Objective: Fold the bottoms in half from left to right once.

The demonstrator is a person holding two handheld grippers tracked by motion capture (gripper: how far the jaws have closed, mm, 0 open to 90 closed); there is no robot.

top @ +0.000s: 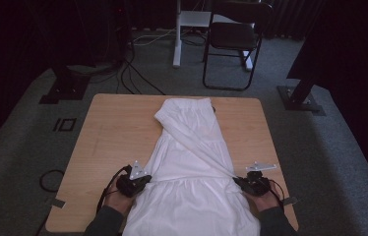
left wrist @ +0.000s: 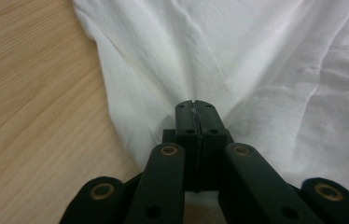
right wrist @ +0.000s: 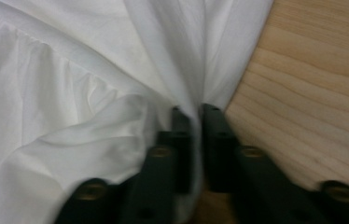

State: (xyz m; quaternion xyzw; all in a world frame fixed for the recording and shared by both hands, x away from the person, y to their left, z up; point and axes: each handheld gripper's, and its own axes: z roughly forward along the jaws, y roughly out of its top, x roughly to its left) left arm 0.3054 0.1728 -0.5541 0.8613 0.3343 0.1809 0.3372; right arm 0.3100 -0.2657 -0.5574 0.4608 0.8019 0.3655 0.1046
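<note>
Your white garment [top: 192, 162] lies lengthwise down the middle of the wooden table [top: 108, 137], its near end cut off by the bottom of the high view. Your left gripper [top: 142, 181] is at the cloth's left edge, jaws pressed together with a pinch of fabric [left wrist: 194, 95] between them. Your right gripper [top: 239, 182] is at the right edge; a fold [right wrist: 196, 112] runs between its jaws, but blur hides whether the pads press on it.
</note>
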